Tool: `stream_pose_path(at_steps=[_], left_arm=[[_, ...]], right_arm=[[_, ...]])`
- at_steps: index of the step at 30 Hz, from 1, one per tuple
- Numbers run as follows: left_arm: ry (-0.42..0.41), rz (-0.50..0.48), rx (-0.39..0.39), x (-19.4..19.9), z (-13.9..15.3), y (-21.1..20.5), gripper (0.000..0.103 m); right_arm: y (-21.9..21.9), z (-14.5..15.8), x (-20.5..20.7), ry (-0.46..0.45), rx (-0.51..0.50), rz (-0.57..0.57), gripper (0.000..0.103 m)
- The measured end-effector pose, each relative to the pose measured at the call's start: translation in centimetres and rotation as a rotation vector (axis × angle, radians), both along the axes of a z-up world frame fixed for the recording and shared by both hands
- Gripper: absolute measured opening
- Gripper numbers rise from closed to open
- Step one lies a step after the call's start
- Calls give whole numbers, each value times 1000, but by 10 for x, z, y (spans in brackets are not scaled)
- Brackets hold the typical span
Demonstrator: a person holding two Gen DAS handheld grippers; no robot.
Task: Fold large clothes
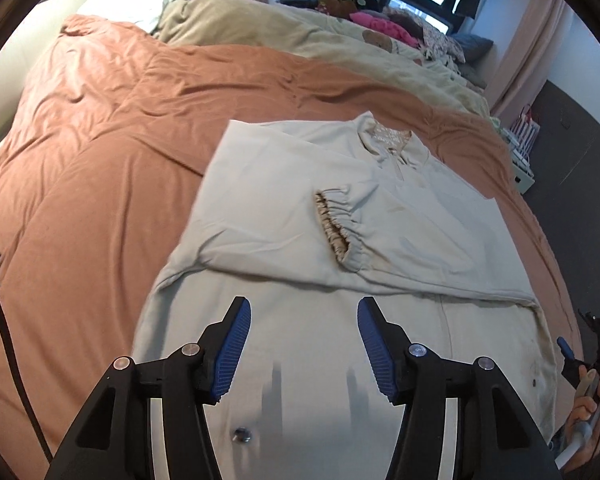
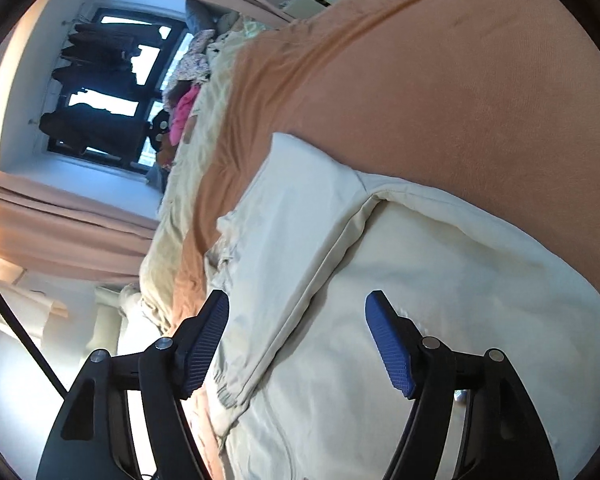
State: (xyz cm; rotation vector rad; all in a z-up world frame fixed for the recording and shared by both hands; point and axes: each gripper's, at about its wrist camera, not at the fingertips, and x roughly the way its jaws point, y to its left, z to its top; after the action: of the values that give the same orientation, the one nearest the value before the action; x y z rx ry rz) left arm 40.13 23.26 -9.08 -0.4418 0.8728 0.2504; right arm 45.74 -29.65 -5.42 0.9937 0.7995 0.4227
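A large pale cream jacket [image 1: 284,216] lies flat on the bed's orange cover [image 1: 112,152], collar at the far end. Both sleeves are folded across its chest, and the elastic cuff [image 1: 338,226] of one rests near the middle. My left gripper [image 1: 304,312] hovers above the jacket's lower part, open, with nothing between its blue pads. In the rolled right wrist view the same jacket [image 2: 400,280] fills the lower half, with a folded sleeve [image 2: 300,300] running along it. My right gripper [image 2: 298,308] hangs open over that sleeve and holds nothing.
A beige blanket [image 1: 268,28] and a heap of pink and dark clothes [image 1: 376,20] lie along the bed's far side under the window. A person's hand [image 1: 588,408] on the other gripper's handle shows at the right edge. A white bedside unit [image 1: 522,148] stands beside the bed.
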Motion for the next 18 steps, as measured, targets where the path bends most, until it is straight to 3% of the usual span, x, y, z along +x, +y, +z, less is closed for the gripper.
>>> stream_pose_path(at_steps=[7,12,18], left_arm=[[-62,46,-33,-68,12,4,82],[-126,64,-51,-116,25,1,88],[-203,90,6,-173,41,-6,95]], right_arm=[[-8,5,-44,-48,-35,14,82],[-12,10,-75,-80,-51,45,86],[-34,26,-113,-149,-98,85,88]])
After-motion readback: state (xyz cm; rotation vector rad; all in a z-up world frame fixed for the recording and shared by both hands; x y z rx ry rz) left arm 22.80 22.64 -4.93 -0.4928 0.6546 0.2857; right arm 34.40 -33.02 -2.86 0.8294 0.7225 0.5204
